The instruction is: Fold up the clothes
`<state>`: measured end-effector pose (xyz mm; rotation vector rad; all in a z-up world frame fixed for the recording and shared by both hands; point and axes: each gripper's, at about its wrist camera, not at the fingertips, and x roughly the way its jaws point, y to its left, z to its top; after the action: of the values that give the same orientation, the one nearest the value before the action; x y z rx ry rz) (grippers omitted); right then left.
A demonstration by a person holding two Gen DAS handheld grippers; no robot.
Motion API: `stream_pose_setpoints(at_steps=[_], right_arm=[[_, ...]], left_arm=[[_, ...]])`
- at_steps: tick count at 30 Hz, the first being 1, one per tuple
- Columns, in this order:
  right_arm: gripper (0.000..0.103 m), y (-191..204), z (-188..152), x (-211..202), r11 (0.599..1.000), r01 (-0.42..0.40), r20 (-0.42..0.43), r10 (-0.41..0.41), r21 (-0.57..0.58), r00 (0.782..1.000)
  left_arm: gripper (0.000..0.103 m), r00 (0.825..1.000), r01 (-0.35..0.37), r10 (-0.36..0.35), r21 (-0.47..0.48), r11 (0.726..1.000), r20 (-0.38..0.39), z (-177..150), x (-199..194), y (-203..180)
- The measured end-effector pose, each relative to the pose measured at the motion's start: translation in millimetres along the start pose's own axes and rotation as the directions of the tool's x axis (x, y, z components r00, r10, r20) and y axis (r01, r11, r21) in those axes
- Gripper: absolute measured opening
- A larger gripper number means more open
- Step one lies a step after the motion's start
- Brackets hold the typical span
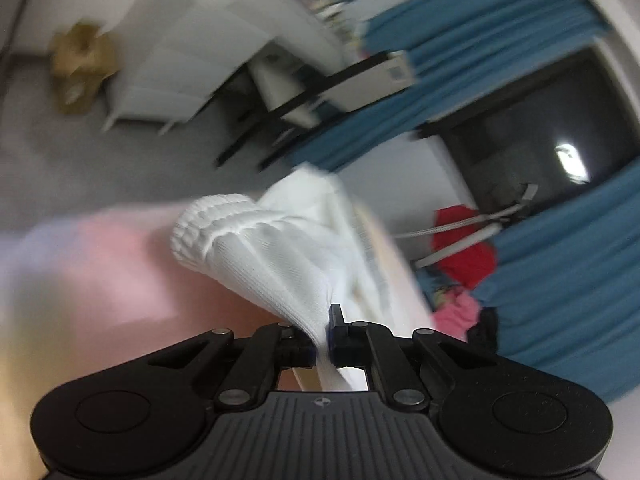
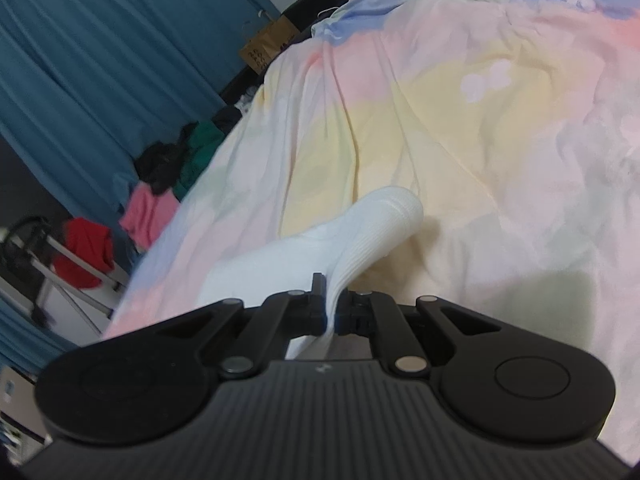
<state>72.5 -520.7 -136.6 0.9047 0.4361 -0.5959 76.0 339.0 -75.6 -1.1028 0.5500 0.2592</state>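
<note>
Left wrist view, from left to right. One tan cardboard box [image 1: 82, 68] sits blurred on a grey floor, beside one white cabinet [image 1: 176, 64]. At centre, one white ribbed knit garment [image 1: 256, 248], with a thick ribbed cuff at its far end, rises from the black two-finger left gripper [image 1: 325, 338]. The jaws are pressed together on the cloth, pinching a narrow fold that passes between them. The garment hangs above a pink-toned bedsheet [image 1: 104, 272], too blurred to tell whether it touches. Further right, blue pleated curtains [image 1: 480, 20] frame one dark window [image 1: 528, 128]. Below it lies one red cloth [image 1: 464, 248], and lower, one pink cloth [image 1: 456, 312].

Right wrist view, from left to right. Blue pleated curtains [image 2: 80, 60] fill the upper left. Below them are three heaps: one red cloth [image 2: 84, 256] on a metal rack, one pink cloth [image 2: 148, 212], and one dark green and black pile [image 2: 184, 152]. One brown paper bag [image 2: 268, 46] stands near the bed's far edge. At centre, the black two-finger right gripper [image 2: 332, 312] is clamped on the same kind of white ribbed garment [image 2: 372, 232], its cuff pointing away over one pastel rainbow bedsheet [image 2: 500, 120] that fills the right side.
</note>
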Motion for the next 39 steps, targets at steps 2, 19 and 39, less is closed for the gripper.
stream_pose_setpoints(at_steps=[2,19,39], right_arm=[[0.006,4.4,-1.1,1.5,1.0,0.017,-0.013,-0.017,-0.004,1.0],[0.006,119.8,46.1,-104.4,0.94,-0.28,0.295,0.328,-0.195,0.897],[0.061,-14.0,-1.4,-50.6,0.982,0.18,-0.045,-0.183,-0.06,0.982]], left_arm=[[0.005,0.998,-0.044,0.041,-0.062,0.997,-0.045,0.6,5.6,19.1],[0.006,1.0,0.021,-0.021,-0.039,0.999,0.0,3.5,-3.0,29.7],[0.062,0.963,-0.26,0.256,0.495,0.829,0.078,-29.3,-30.2,-24.1]])
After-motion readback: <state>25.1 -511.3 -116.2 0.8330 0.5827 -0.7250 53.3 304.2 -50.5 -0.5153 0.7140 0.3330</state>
